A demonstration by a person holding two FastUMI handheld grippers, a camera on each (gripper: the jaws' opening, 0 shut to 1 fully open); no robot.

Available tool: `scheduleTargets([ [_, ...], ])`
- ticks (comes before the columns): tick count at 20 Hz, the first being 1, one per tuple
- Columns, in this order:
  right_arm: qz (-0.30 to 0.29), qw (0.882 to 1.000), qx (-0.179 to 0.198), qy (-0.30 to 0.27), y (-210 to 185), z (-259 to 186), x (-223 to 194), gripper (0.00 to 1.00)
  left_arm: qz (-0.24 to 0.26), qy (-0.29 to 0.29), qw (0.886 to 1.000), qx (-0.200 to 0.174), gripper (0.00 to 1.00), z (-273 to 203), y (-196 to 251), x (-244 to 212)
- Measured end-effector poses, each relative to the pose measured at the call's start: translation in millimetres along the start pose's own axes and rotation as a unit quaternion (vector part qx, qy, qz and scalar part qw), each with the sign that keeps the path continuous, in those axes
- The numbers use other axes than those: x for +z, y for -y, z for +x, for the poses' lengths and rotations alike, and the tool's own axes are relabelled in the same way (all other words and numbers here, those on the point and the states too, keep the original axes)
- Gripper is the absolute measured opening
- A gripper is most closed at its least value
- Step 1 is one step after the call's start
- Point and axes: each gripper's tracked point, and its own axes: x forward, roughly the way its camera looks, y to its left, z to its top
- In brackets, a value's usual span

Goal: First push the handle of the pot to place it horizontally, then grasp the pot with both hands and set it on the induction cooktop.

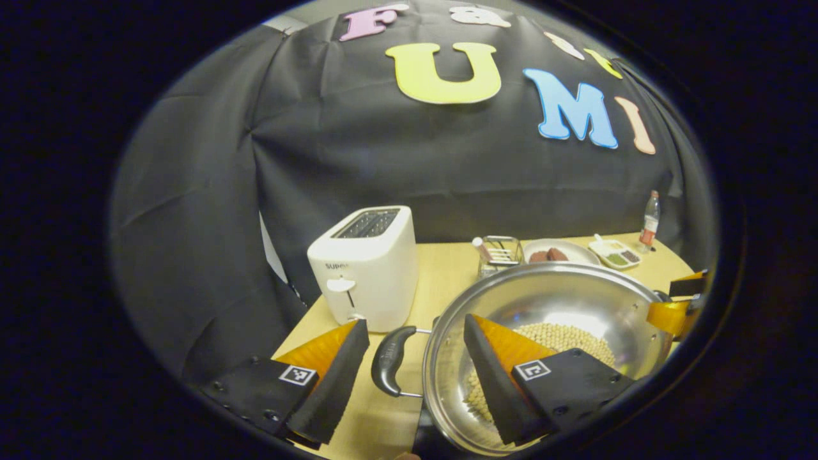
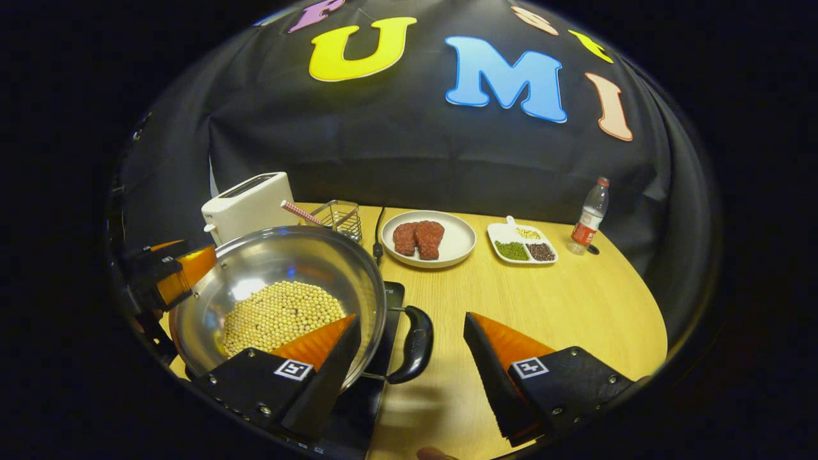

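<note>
**Left gripper view and right gripper view: pot over cooktop, both grippers spread at its handles**

Left gripper view
- Left gripper (image 1: 409, 377): fingers spread wide, clasping nothing; one finger lies outside the pot's loop handle (image 1: 391, 359), the other hangs over the pot's bowl. Contact with handle or rim cannot be told.
- Pot (image 1: 543, 306): steel, round, at 5 o'clock, carrying a heap of pale beans (image 1: 562, 342).
- Right gripper (image 1: 677, 306): at 3 o'clock, at the pot's far rim; its state cannot be told from here.
- Toaster (image 1: 364, 265): white, on the table (image 1: 441, 268) at 9 o'clock from the pot.
- Wire basket (image 1: 500, 252), plate (image 1: 575, 250), divided dish (image 1: 615, 252), bottle (image 1: 649, 220): in a row behind the pot from 12 to 2 o'clock.

Right gripper view
- Right gripper (image 2: 409, 370): fingers released and wide apart, one over the pot (image 2: 281, 281) interior, the other beyond the black loop handle (image 2: 414, 345), over bare table (image 2: 575, 319).
- Induction cooktop (image 2: 386, 319): black slab showing under the pot's rim at 5 o'clock; whether the pot rests on it cannot be told.
- Left gripper (image 2: 172, 275): at the pot's 9 o'clock rim.
- Beans (image 2: 281, 316): heaped in the pot's bottom.
- Plate (image 2: 457, 246) with two reddish meat pieces (image 2: 418, 237): at 1 o'clock from the pot.
- Divided dish (image 2: 524, 246) and bottle (image 2: 588, 217): further toward 2 o'clock.
- Toaster (image 2: 246, 204), wire basket (image 2: 339, 217): behind the pot, at 12 o'clock.
</note>
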Motion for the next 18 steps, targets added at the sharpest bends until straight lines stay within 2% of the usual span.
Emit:
scheduleTargets([
  [2, 0.010, 0.999, 0.005, 0.034, 11, -12, 12, 0.99, 0.003, 0.014, 1.000, 0.008, 0.97, -13, 2, 9],
  [4, 0.000, 0.996, -0.018, 0.085, 37, -28, 32, 0.98, 0.004, 0.039, 0.999, 0.013, 1.00, -31, 7, 23],
  [5, -0.007, 0.994, -0.023, 0.110, 47, -40, 41, 0.98, 0.004, 0.052, 0.999, 0.013, 0.97, -45, 11, 31],
  [6, -0.014, 0.991, -0.027, 0.132, 57, -53, 49, 0.98, 0.002, 0.064, 0.998, 0.012, 1.00, -59, 14, 36],
  [9, -0.030, 0.982, -0.038, 0.181, 88, -96, 69, 0.98, -0.004, 0.103, 0.995, 0.015, 1.00, -109, 32, 56],
  [10, -0.028, 0.980, -0.035, 0.192, 96, -112, 73, 0.97, -0.005, 0.113, 0.993, 0.014, 0.97, -125, 43, 62],
  [13, -0.017, 0.974, -0.031, 0.224, 126, -157, 83, 0.97, -0.007, 0.146, 0.989, 0.010, 0.97, -176, 81, 86],
  [14, -0.014, 0.972, -0.032, 0.234, 136, -170, 85, 0.97, -0.008, 0.159, 0.987, 0.003, 1.00, -194, 97, 95],
  [16, -0.008, 0.969, -0.032, 0.246, 157, -194, 87, 0.97, -0.012, 0.177, 0.984, -0.014, 0.97, -226, 133, 108],
  [18, -0.002, 0.965, -0.030, 0.260, 174, -216, 90, 0.97, -0.013, 0.188, 0.982, -0.026, 1.00, -251, 166, 114],
])
